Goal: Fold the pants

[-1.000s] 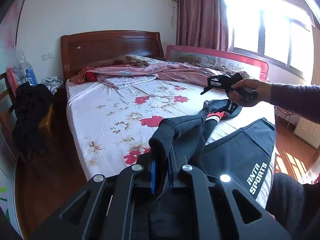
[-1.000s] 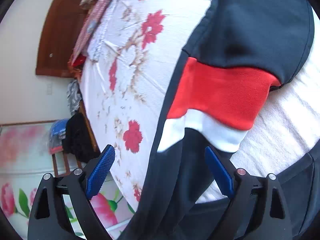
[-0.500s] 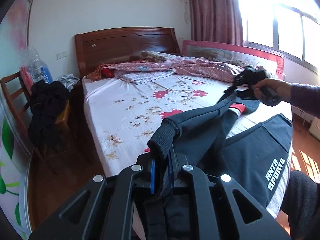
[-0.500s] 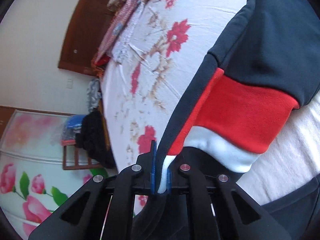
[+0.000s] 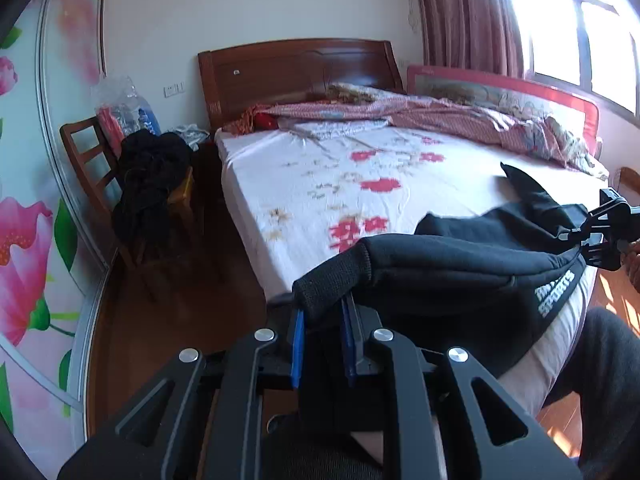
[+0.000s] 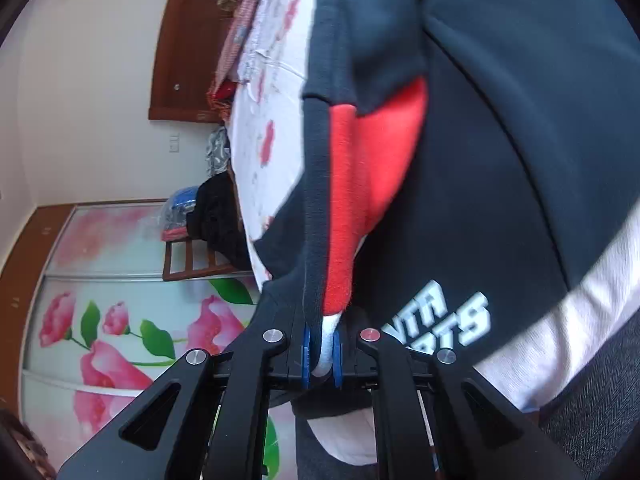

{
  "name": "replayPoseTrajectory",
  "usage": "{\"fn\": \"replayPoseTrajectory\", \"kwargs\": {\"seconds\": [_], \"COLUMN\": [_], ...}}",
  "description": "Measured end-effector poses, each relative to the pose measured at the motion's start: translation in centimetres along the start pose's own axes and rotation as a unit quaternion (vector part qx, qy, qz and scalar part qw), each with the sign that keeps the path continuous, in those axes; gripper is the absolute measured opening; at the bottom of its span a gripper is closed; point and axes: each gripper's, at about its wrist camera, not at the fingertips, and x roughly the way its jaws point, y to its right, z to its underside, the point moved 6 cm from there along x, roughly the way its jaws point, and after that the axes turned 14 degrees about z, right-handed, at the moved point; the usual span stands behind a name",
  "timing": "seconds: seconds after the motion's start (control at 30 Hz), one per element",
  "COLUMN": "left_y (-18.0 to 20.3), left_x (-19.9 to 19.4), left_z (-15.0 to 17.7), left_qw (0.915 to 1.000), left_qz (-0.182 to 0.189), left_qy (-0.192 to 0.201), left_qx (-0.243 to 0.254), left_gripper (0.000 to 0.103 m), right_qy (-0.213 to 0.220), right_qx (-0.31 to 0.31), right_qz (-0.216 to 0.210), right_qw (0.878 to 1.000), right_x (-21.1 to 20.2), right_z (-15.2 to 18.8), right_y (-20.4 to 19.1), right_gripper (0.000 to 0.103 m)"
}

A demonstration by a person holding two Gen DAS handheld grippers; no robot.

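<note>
Left gripper (image 5: 322, 342) pinching pants (image 5: 460, 264), logo partly hidden

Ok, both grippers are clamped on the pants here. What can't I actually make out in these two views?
- Printed logo on the pants: the first word is folded under in the left view and cut by the right gripper in the right view.
- Cuff grip: fabric hides how deep it sits in the left gripper.
- Right hand: cut off by the frame edge.
- Bag on the chair: contents too small, blurred.

Bare floral sheet (image 5: 320, 172) beyond pants (image 5: 460, 264)
</note>
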Motion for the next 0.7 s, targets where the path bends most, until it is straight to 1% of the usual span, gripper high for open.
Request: {"fn": "replayPoseTrajectory", "kwargs": {"seconds": [0.03,0.1,0.13,0.2,0.27,0.3,0.33,0.37,0.4,0.43,0.47,0.5,0.53,0.57,0.6,0.63,0.67,0.7], "left_y": [0.2,0.6,0.7,0.8,0.6,0.5,0.1,-0.5,-1.1,-1.9,-2.6,-3.4,-4.1,-4.8,-4.8,-4.1,-2.8,-1.2], "left_x": [0.2,0.6,0.7,0.3,0.2,0.4,0.9,1.5,2.0,2.2,2.1,1.6,0.8,-0.2,-1.2,-2.0,-2.4,-2.4], "left_z": [1.3,2.9,3.5,4.0,4.3,4.7,5.5,6.4,7.4,8.2,8.6,8.6,8.3,7.6,6.6,5.6,4.1,2.8], "left_qw": [0.9998,0.9995,0.9994,0.9991,0.9989,0.9987,0.9978,0.996,0.9933,0.9893,0.9855,0.9815,0.977,0.97,0.9674,0.97,0.9746,0.9801], "left_qz": [0.006,-0.006,-0.008,-0.012,-0.017,-0.026,-0.038,-0.049,-0.064,-0.089,-0.111,-0.138,-0.168,-0.208,-0.226,-0.223,-0.209,-0.187], "left_qy": [-0.012,-0.029,-0.03,-0.027,-0.027,-0.034,-0.051,-0.072,-0.093,-0.112,-0.124,-0.125,-0.118,-0.106,-0.085,-0.06,-0.035,-0.017], "left_qx": [-0.012,-0.015,-0.018,-0.031,-0.034,-0.026,-0.02,-0.021,-0.024,-0.03,-0.035,-0.044,-0.056,-0.067,-0.075,-0.077,-0.073,-0.063], "left_gripper": [0.015,0.015,0.015,0.015,0.016,0.016,0.019,0.019,0.02,0.02,0.02,0.028,0.037,0.051,0.052,0.056,0.063,0.071], "right_qy": [0.003,0.002,0.004,0.004,0.004,-0.001,-0.01,-0.008,-0.003,-0.001,0.002,0.004,0.005,0.004,0.005,0.005,0.004,0.002], "right_qx": [0.004,0.014,0.006,-0.006,-0.03,-0.037,-0.04,-0.042,-0.047,-0.055,-0.065,-0.072,-0.073,-0.074,-0.08,-0.088,-0.098,-0.106], "right_qz": [0.003,0.0,0.008,0.01,0.032,0.039,0.044,0.056,0.05,0.045,0.049,0.055,0.051,0.043,0.041,0.046,0.053,0.063], "right_qw": [1.0,1.0,1.0,1.0,0.999,0.999,0.998,0.998,0.998,0.997,0.997,0.996,0.996,0.996,0.996,0.995,0.994,0.992], "right_x": [-0.1,0.3,0.3,0.1,0.2,0.6,1.0,1.4,1.6,1.7,1.7,1.7,1.6,1.6,1.8,1.6,1.6,1.4], "right_z": [0.5,0.9,1.1,1.2,1.4,1.5,1.7,1.9,2.0,2.2,2.3,2.5,2.6,2.8,3.0,3.1,3.2,3.2], "right_y": [1.2,2.1,2.1,1.7,1.3,1.4,1.7,2.1,2.0,1.8,1.7,1.5,1.3,0.9,0.7,0.3,-0.3,-0.8], "right_gripper": [0.007,0.007,0.007,0.007,0.007,0.007,0.007,0.007,0.009,0.013,0.013,0.013,0.02,0.026,0.037,0.043,0.046,0.051]}}
